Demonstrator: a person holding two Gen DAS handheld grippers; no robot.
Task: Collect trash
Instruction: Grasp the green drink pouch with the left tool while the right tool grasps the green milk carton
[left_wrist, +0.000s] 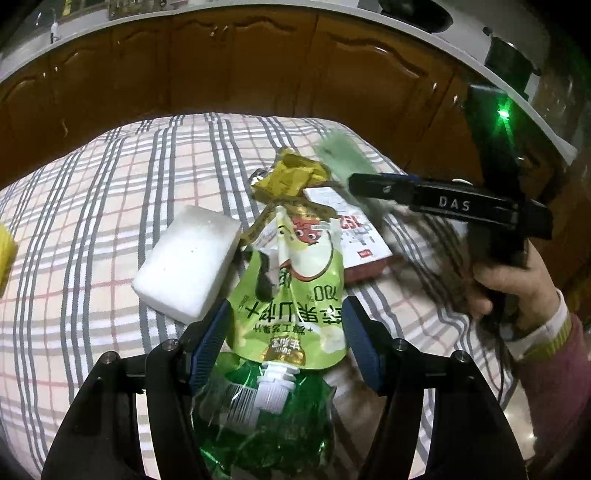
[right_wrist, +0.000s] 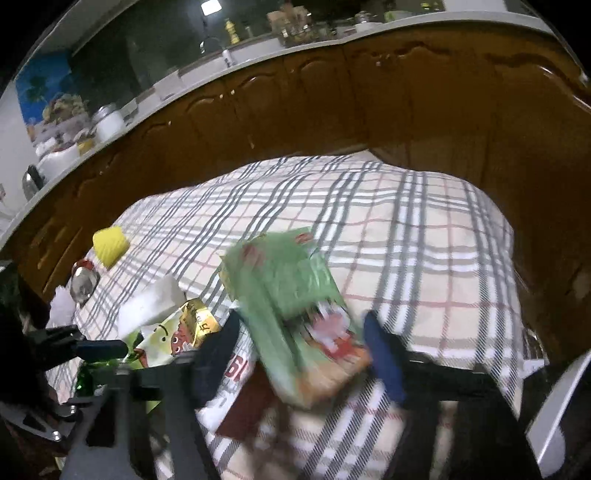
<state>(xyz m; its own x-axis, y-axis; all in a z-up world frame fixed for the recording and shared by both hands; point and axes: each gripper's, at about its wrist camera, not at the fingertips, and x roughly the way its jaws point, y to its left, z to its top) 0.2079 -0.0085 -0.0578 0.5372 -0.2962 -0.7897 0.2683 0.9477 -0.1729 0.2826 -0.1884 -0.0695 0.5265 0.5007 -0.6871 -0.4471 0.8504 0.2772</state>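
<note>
– What were our right tongs doing?

– They were clenched on the green packet. It sat blurred between the two blue pads, lifted clear of the checked cloth. From the left camera we saw it sticking up at the tip of those tongs, past the yellow wrapper.

– And our left tongs?

– Their jaws stood partly apart, one on each side of the light green spouted pouch. We could not tell whether the pads pressed on it. Its white spout pointed back at our camera, over a crumple of clear green plastic.

– Where was the rest of the trash?

– Heaped on the cloth. A white foam block lay just left of the pouch, and a red-and-white box lay partly under its far end. The yellow wrapper sat beyond them.

– Anything apart from the heap?

– A small yellow thing near the cloth's left edge. Brown wooden cabinets ran behind it all.
</note>
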